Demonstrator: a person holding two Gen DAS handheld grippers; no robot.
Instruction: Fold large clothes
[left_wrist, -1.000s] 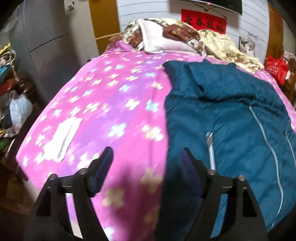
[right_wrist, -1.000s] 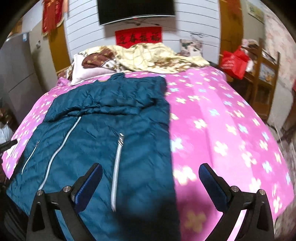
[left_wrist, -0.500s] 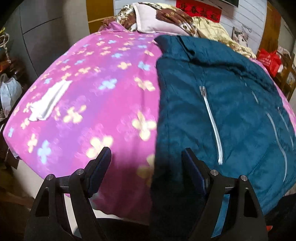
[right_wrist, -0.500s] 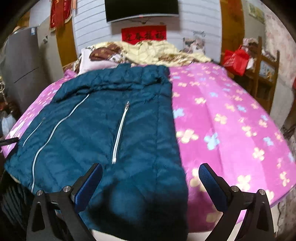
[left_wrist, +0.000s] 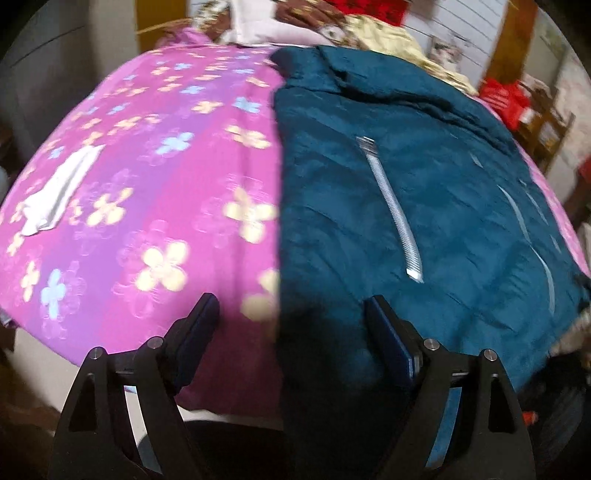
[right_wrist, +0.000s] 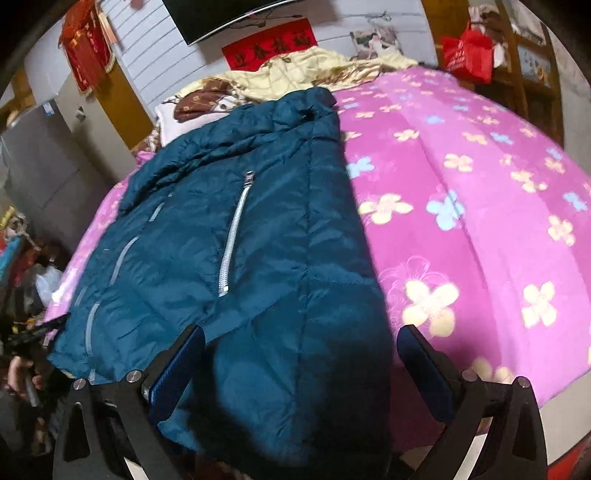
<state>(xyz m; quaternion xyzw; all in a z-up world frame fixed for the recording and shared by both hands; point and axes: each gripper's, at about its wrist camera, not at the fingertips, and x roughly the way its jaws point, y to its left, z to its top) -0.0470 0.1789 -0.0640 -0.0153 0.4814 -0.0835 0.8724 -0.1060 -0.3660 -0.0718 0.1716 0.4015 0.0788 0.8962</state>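
A large dark teal puffer jacket (left_wrist: 424, 192) with silver zips lies spread front-up on a pink flowered bedspread (left_wrist: 155, 177), its hem hanging over the near bed edge. My left gripper (left_wrist: 291, 325) is open and empty, straddling the jacket's left hem corner. In the right wrist view the jacket (right_wrist: 258, 240) fills the left half of the bed. My right gripper (right_wrist: 301, 354) is open and empty, straddling the jacket's right hem corner at the bed edge.
A white folded cloth (left_wrist: 59, 192) lies on the bedspread at the left. Pillows and a yellow quilt (right_wrist: 295, 70) are piled at the headboard. A red bag (right_wrist: 469, 51) and wooden shelves stand at the right, clutter on the floor at the left (right_wrist: 26, 266).
Both grippers have drawn back and down toward the near bed edge, so the jacket's hem now sits between each pair of fingers. Both stayed open.
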